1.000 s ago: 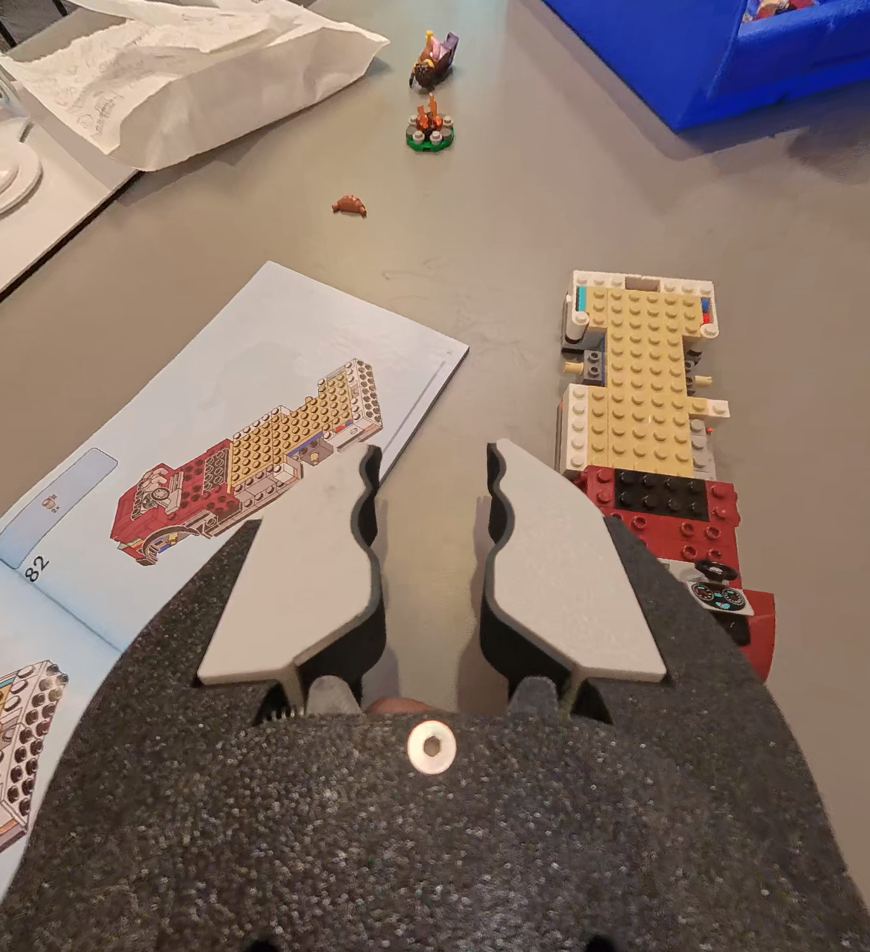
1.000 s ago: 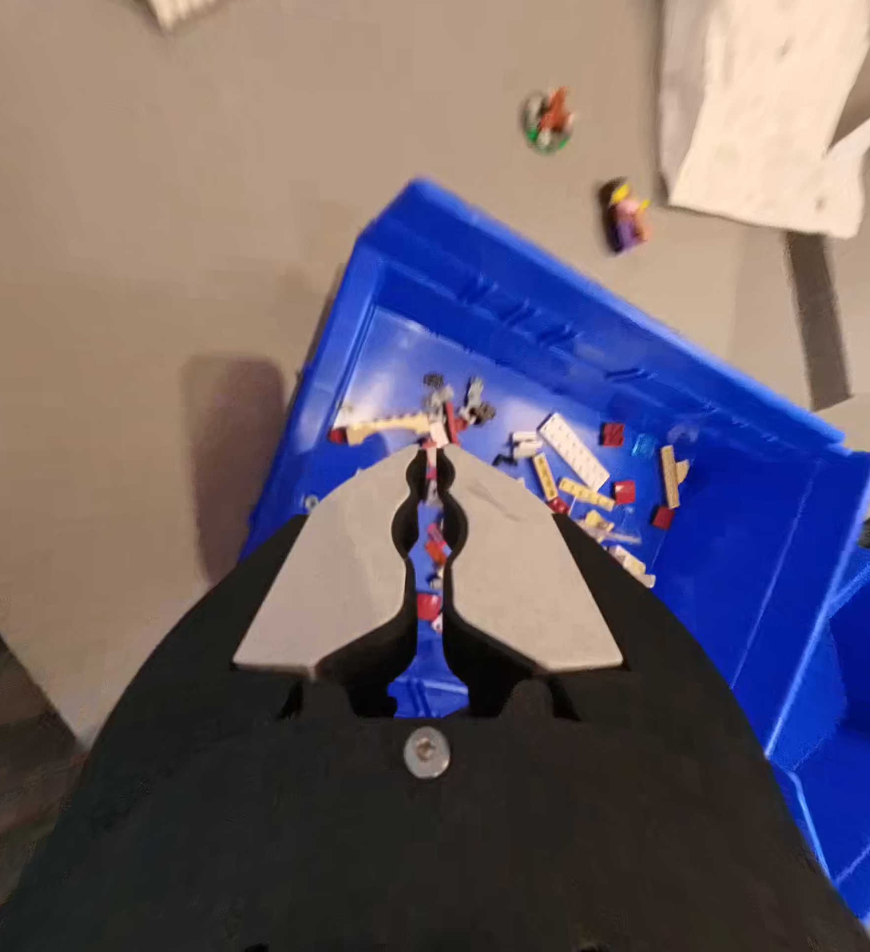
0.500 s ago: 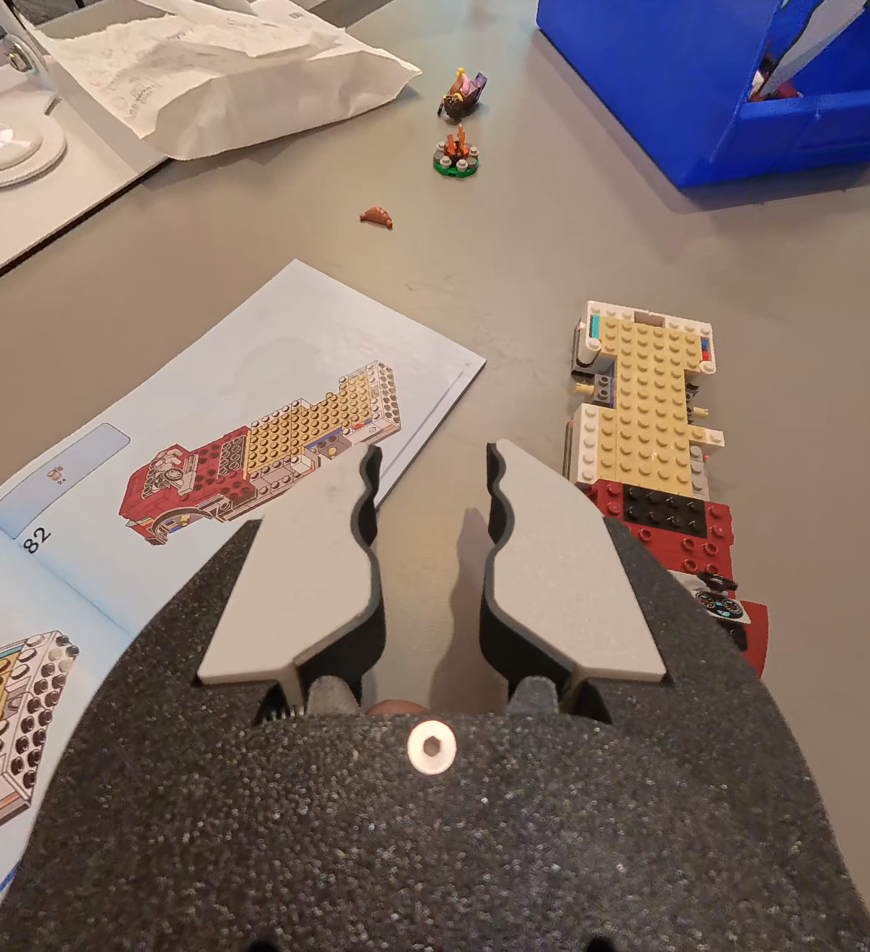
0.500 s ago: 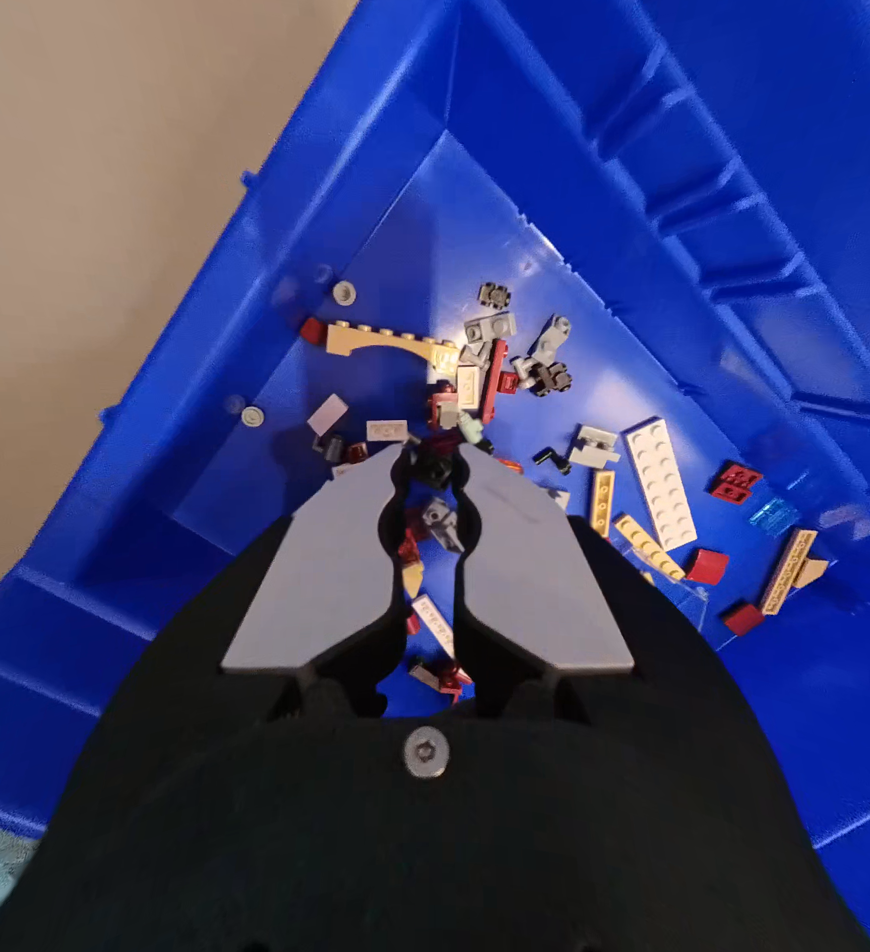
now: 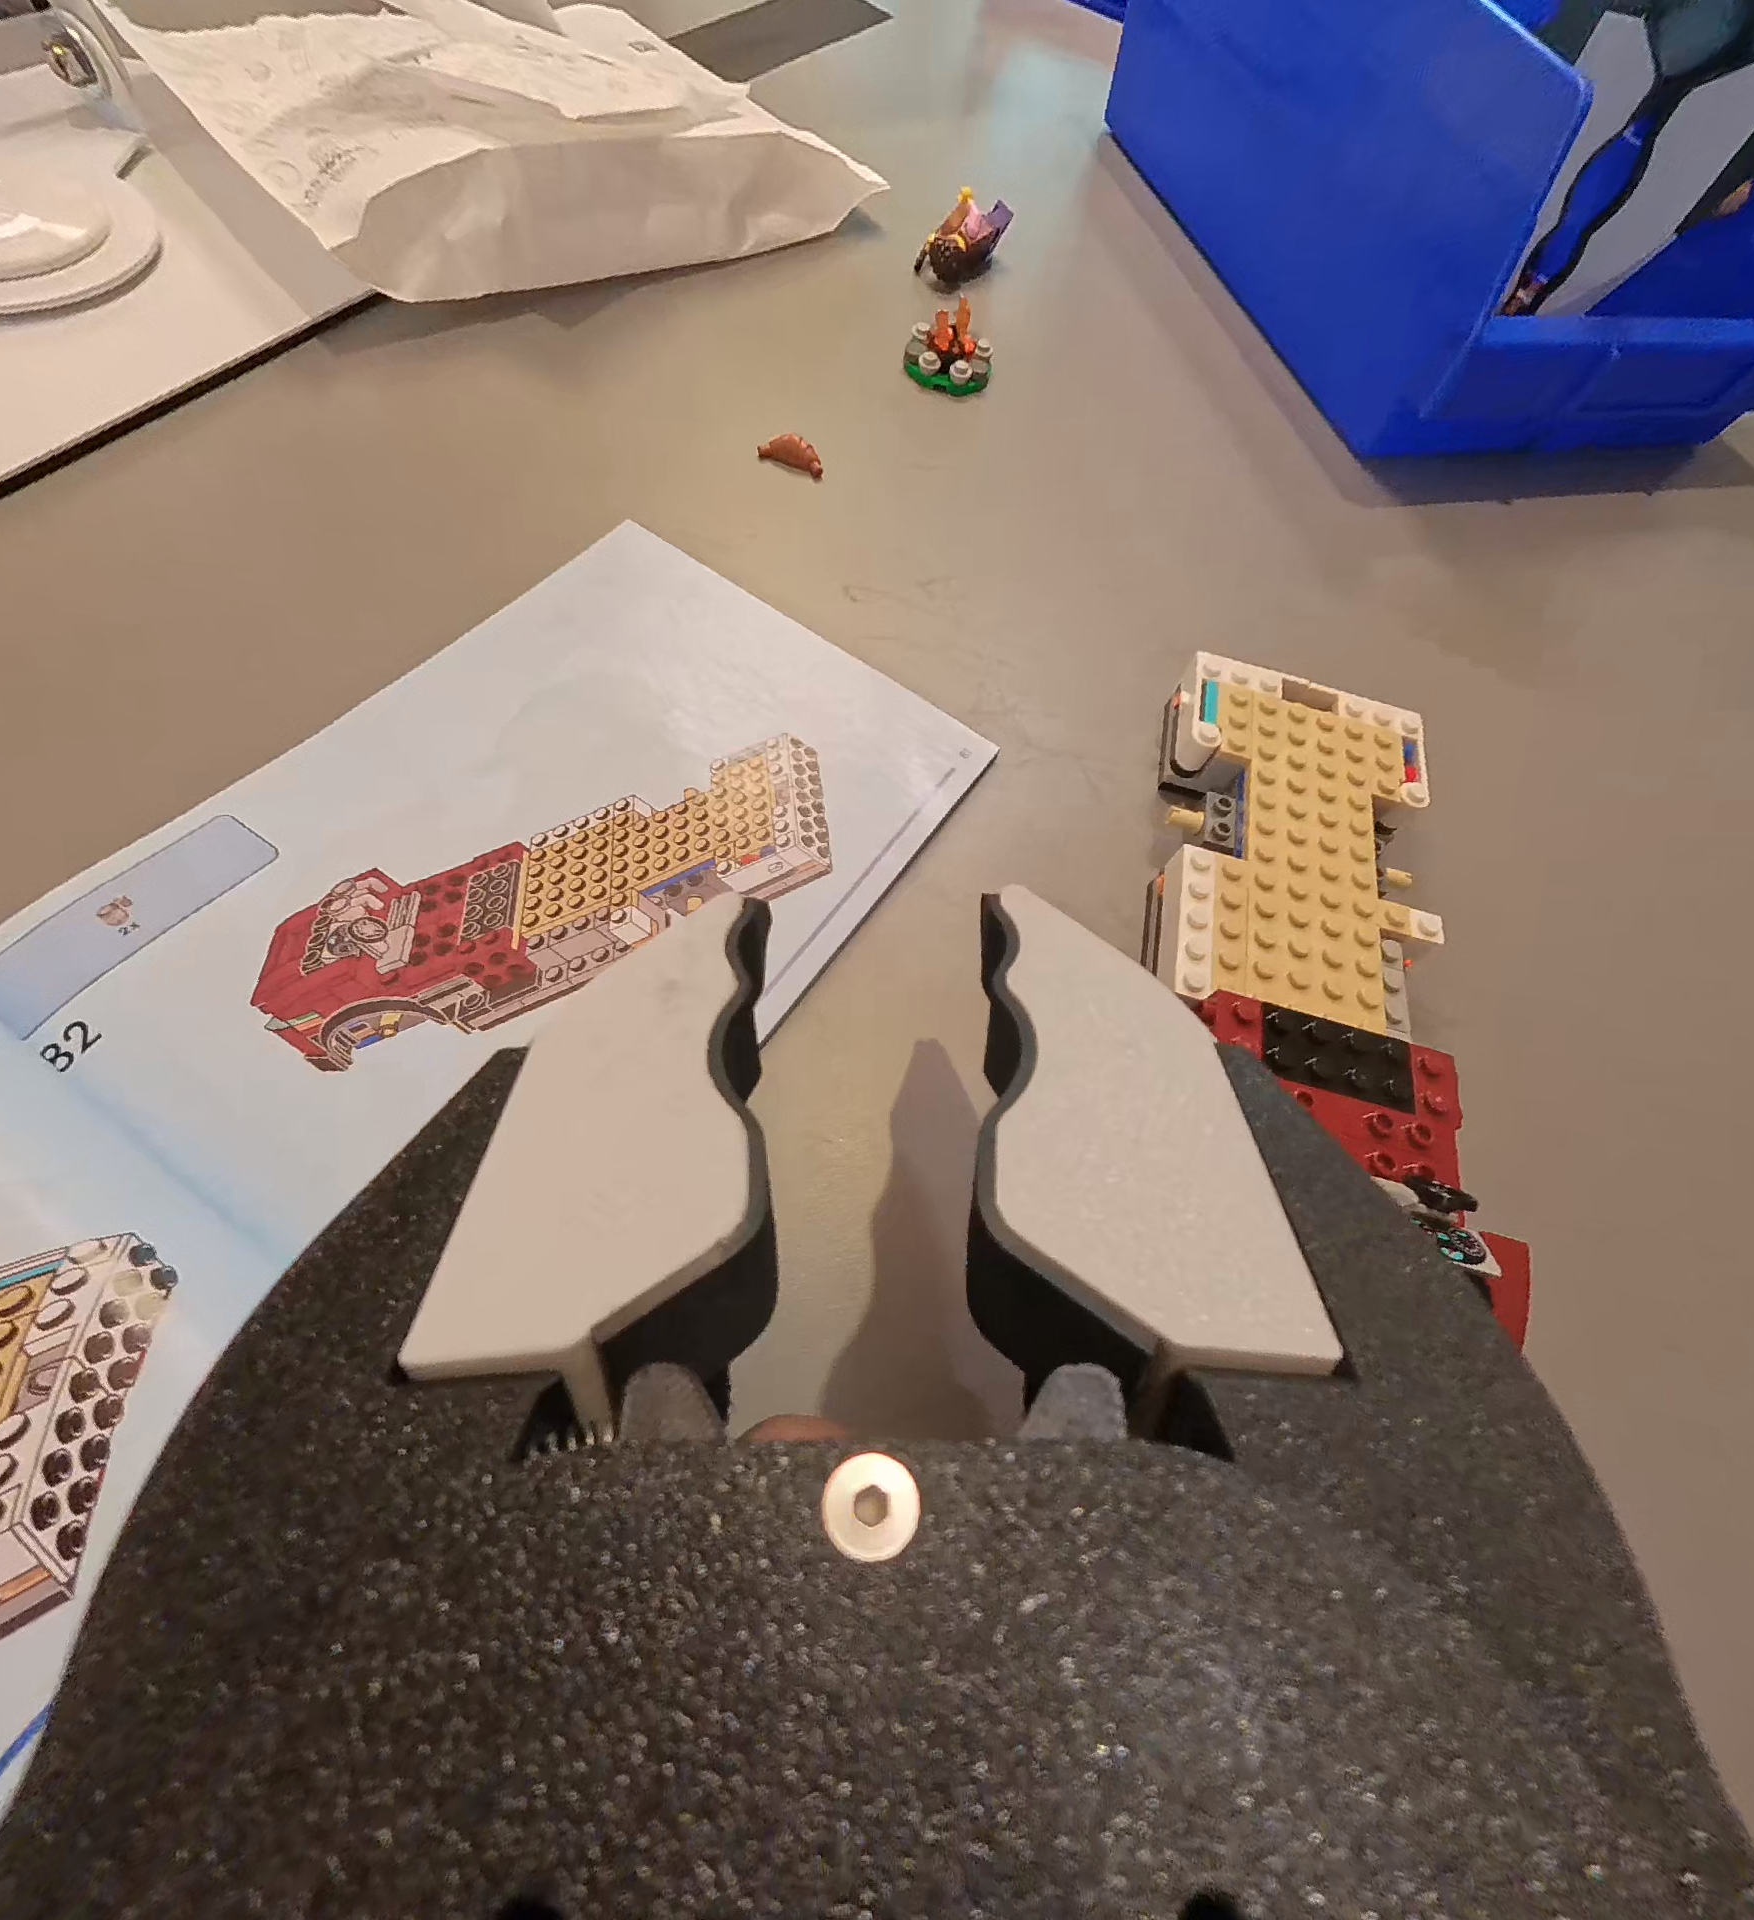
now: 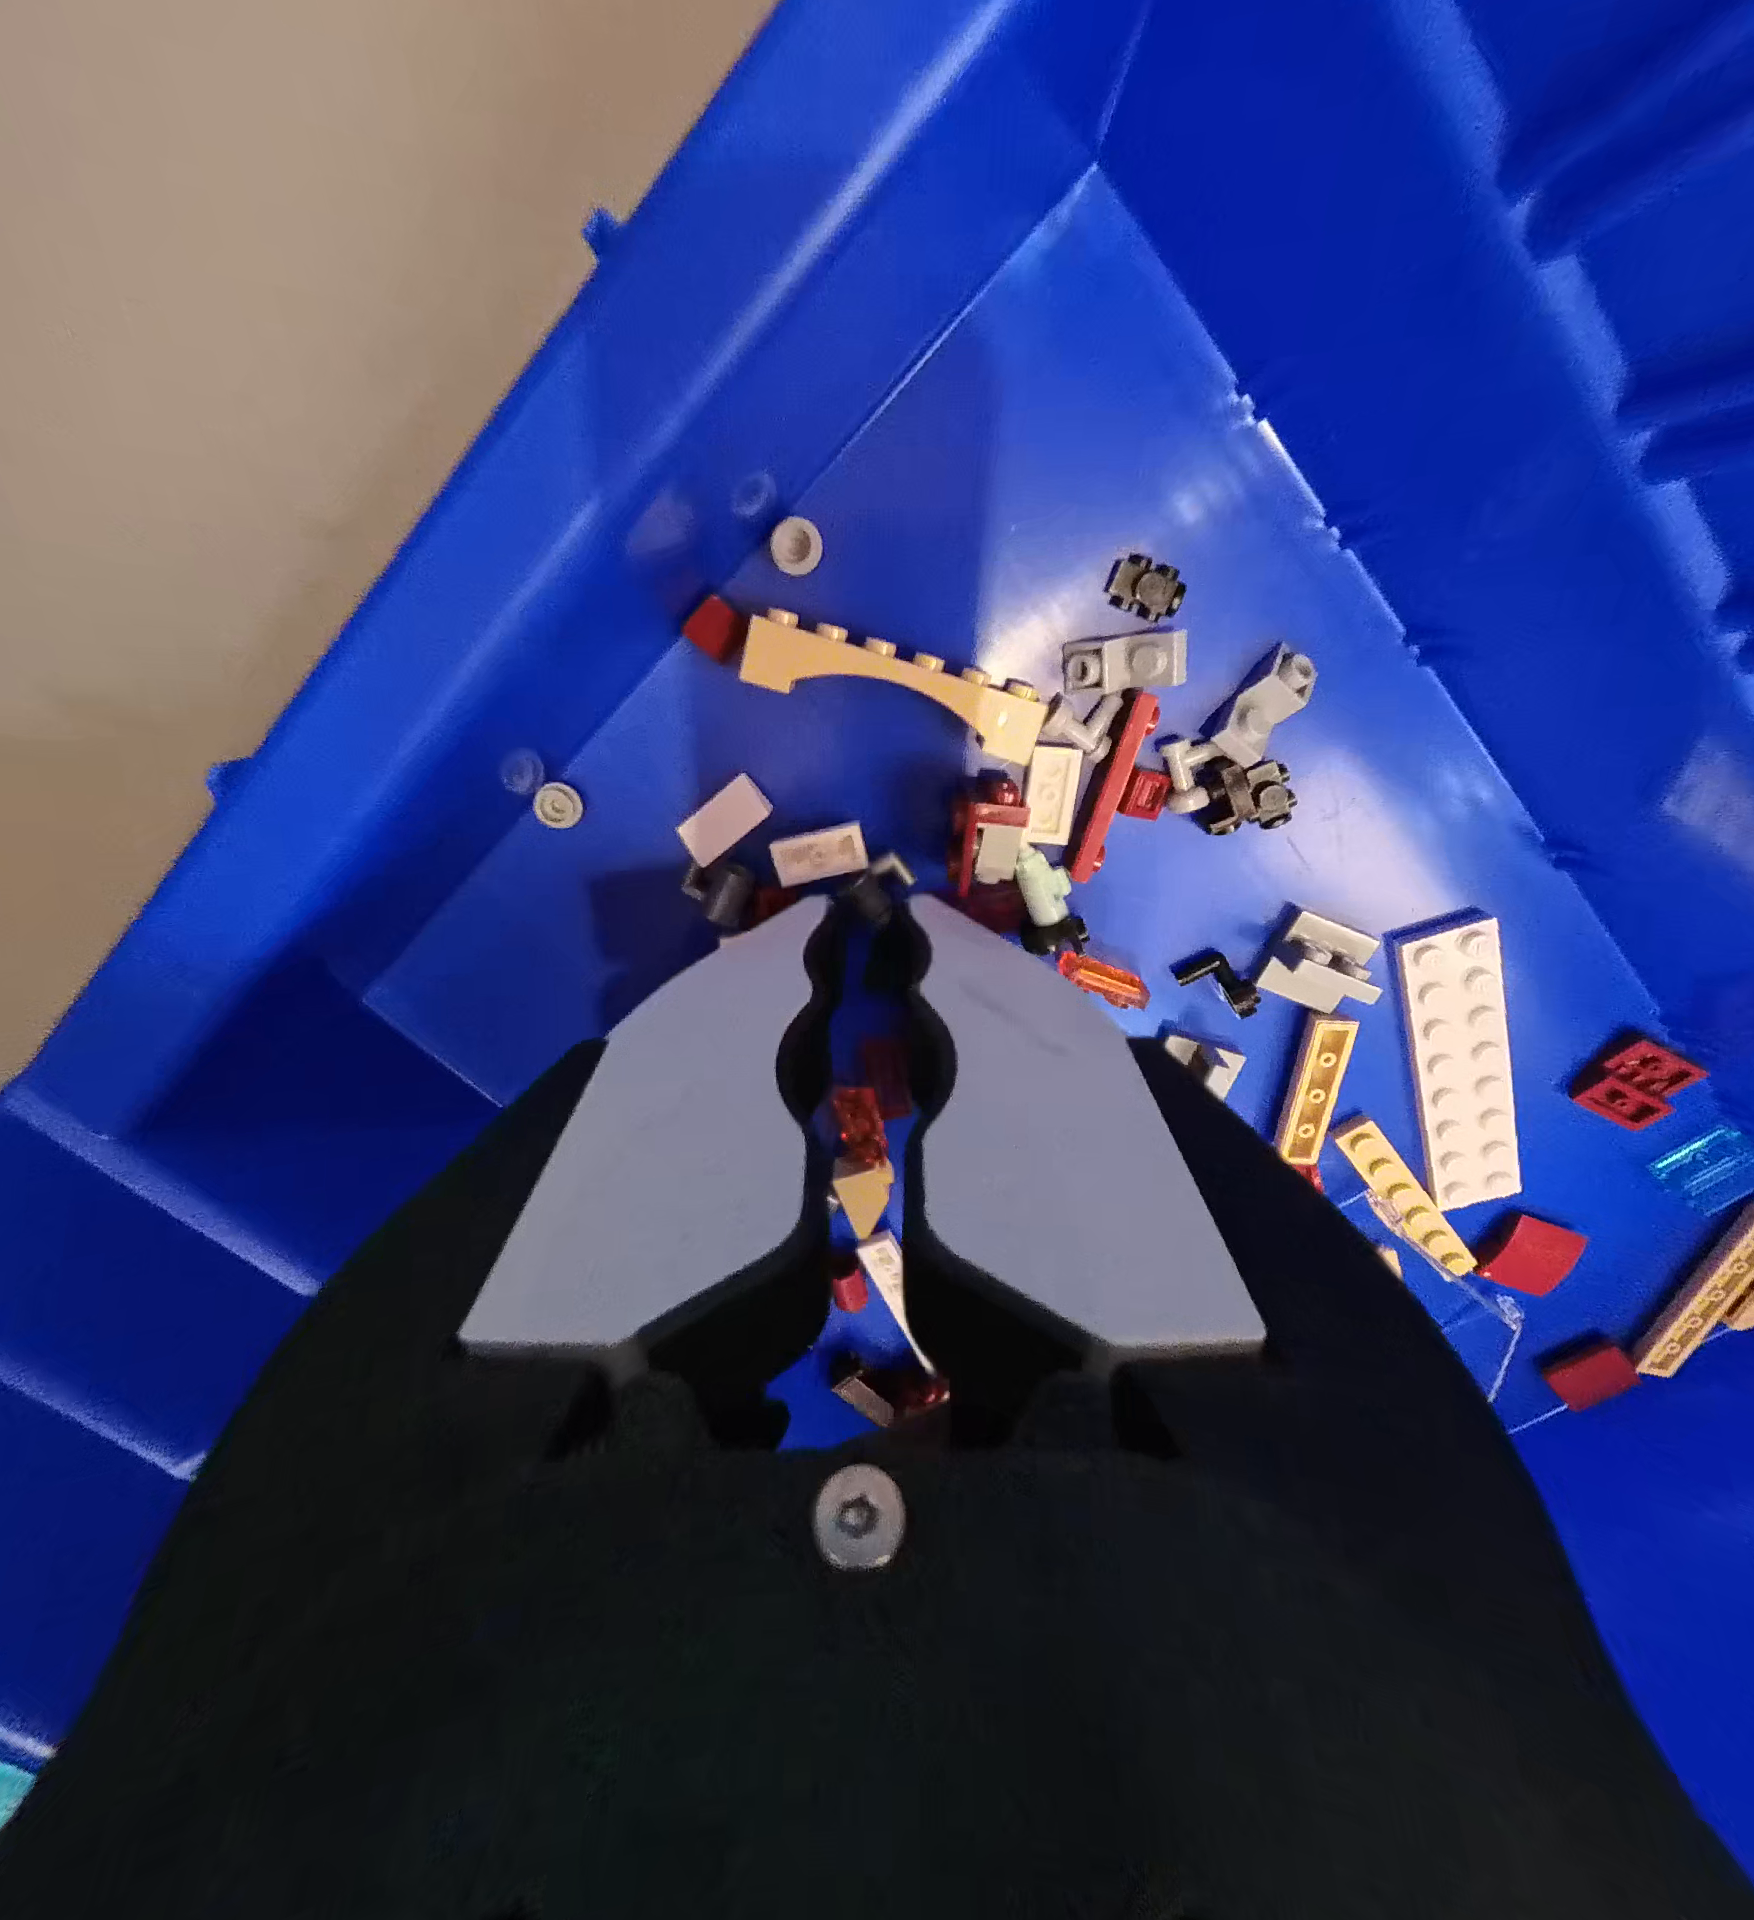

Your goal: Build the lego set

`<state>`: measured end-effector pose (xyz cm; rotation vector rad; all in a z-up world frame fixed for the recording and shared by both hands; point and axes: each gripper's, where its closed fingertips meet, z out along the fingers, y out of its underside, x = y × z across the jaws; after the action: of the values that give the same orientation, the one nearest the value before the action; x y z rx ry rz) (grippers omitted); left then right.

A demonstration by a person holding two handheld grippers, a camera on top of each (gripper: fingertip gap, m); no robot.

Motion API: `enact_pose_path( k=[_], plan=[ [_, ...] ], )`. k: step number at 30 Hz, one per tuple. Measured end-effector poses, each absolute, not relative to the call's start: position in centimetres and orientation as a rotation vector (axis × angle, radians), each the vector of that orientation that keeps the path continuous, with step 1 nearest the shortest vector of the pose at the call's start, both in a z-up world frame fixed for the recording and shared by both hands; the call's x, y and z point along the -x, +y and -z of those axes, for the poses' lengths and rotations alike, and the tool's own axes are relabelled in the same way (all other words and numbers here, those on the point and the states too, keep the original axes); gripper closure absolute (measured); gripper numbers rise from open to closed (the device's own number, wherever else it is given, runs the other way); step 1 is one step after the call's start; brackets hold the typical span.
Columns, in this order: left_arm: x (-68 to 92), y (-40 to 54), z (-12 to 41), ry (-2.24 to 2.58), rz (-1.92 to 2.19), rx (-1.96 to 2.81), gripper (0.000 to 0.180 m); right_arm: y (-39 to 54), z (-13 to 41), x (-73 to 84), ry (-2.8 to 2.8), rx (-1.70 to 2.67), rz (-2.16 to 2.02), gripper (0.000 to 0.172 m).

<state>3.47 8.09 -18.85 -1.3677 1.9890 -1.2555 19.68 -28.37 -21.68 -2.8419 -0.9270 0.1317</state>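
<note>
Down inside the blue plastic storage bin (image 6: pixel 1268 312), the right gripper (image 6: pixel 868 909) has its jaws drawn almost together. A small dark grey brick piece (image 6: pixel 878 891) with a pale end sits pinched at the very tips, though that spot is blurred. Loose bricks crowd it: a tan arched brick (image 6: pixel 883 675) lies at 12 o'clock from the tips, a dark red cluster (image 6: pixel 998 842) at 2 o'clock, and a long white studded plate (image 6: pixel 1455 1049) out at 4 o'clock.

The left gripper (image 5: pixel 868 914) hangs over the grey table (image 5: pixel 1060 540) with its jaws wide apart and nothing between them. An open pale blue instruction booklet (image 5: pixel 540 727) lies at 9 o'clock, and a tan, white and dark red brick vehicle base (image 5: pixel 1299 852) lies just beside the right finger at 3 o'clock.

The hold looks risky, since so little of the piece is caught. It could pivot or pop free, and neighbouring bricks touching the tips could be dragged along or snagged.

Only the right wrist view shows the bin's contents and the pinch. Only the left wrist view shows the booklet, the vehicle base, a crumpled white paper bag (image 5: pixel 499 135) at 11 o'clock and a small campfire model (image 5: pixel 946 348) at 12 o'clock. It sees the bin only from outside (image 5: pixel 1320 208), at 1 o'clock.
</note>
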Motion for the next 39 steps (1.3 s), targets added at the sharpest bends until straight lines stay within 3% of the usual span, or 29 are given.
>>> enact_pose_path(
  k=[9, 19, 28, 39],
  plan=[
    [-3.5, 8.2, 19.0, 1.993, 1.247, 1.382, 0.140, -28.2, 21.9, -19.2, -0.930, 2.808, -0.097, 0.158],
    [-3.6, 8.2, 19.0, 1.990, 1.230, 1.376, 0.140, -28.6, 21.7, -19.2, -0.921, 2.819, -0.015, 0.164],
    [-3.5, 8.0, 19.3, 2.009, 1.194, 1.365, 0.140, -21.6, 14.5, -12.7, -0.856, 2.474, 0.105, 0.164],
    [-3.4, 8.1, 19.3, 1.998, 1.185, 1.363, 0.141, -16.7, 21.0, -5.6, -0.960, 2.617, 0.217, 0.164]
  ],
)
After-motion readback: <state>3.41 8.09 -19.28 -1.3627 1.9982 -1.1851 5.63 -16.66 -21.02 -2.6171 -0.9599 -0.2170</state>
